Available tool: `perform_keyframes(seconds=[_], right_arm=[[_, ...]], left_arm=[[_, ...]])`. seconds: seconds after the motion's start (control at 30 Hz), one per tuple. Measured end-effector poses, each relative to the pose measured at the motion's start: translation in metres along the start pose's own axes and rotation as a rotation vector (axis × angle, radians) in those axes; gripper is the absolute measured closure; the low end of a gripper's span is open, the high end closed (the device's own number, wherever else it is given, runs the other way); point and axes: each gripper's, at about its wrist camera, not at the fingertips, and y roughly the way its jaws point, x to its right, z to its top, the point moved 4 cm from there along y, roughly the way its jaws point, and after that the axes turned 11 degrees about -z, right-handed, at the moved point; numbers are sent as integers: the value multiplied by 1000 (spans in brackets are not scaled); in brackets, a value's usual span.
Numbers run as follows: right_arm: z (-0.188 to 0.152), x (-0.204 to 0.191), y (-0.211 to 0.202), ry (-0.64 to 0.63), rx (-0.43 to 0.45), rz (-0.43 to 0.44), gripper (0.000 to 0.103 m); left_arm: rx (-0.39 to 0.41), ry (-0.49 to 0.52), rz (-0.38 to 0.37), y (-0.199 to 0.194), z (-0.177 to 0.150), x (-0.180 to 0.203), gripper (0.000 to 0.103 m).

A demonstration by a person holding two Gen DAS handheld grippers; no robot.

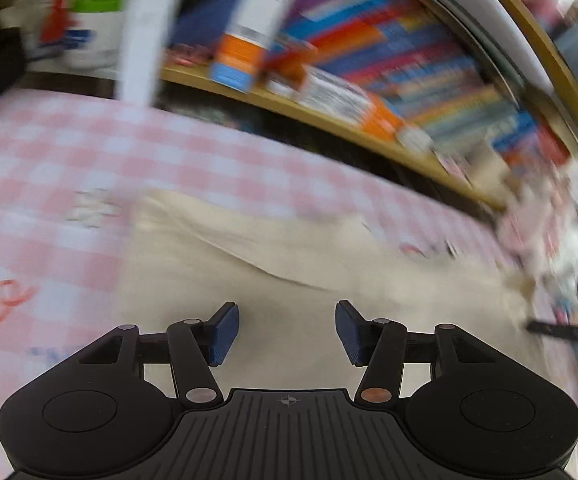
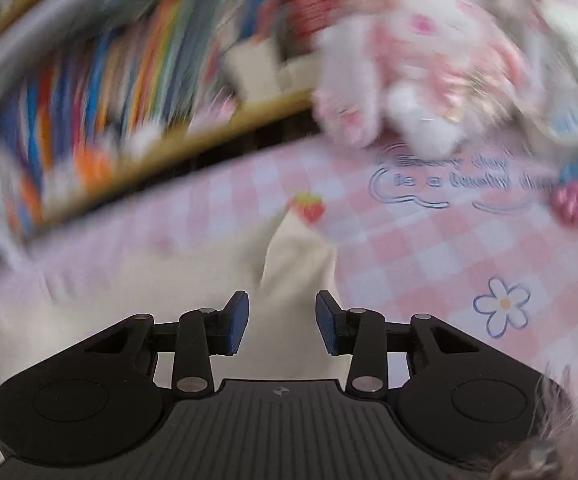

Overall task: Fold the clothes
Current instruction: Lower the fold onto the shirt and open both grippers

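A cream-coloured garment [image 1: 289, 264] lies flat on a pink-and-white checked cloth [image 1: 49, 168], with a crease running across it. My left gripper [image 1: 287, 332] hovers over its near part, open, nothing between the blue pads [image 1: 225, 334]. In the right wrist view the same cream garment [image 2: 293, 264] shows a narrow end pointing away on the checked cloth [image 2: 429, 248]. My right gripper [image 2: 282, 322] is open above it, with the fabric showing in the gap. Both views are blurred by motion.
A wooden shelf [image 1: 329, 120] packed with colourful books and boxes runs along the far edge of the cloth. A pink-and-white plush toy [image 2: 421, 72] sits at the far right. A dark object [image 1: 569, 332] pokes in at the left view's right edge.
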Motion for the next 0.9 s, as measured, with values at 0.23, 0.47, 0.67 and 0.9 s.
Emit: perform_keyframes(seconds=[0.23, 0.47, 0.67, 0.9], right_arm=[[32, -22, 22, -2, 29, 12, 71], [81, -15, 23, 195, 122, 63, 72], [22, -43, 0, -104, 69, 65, 70], [-23, -107, 22, -392, 25, 28, 77]], left_arm=[[-23, -38, -5, 41, 40, -8, 51], [288, -334, -67, -11, 57, -45, 49], [7, 6, -74, 8, 14, 6, 51], [-117, 334, 57, 63, -1, 61, 56]])
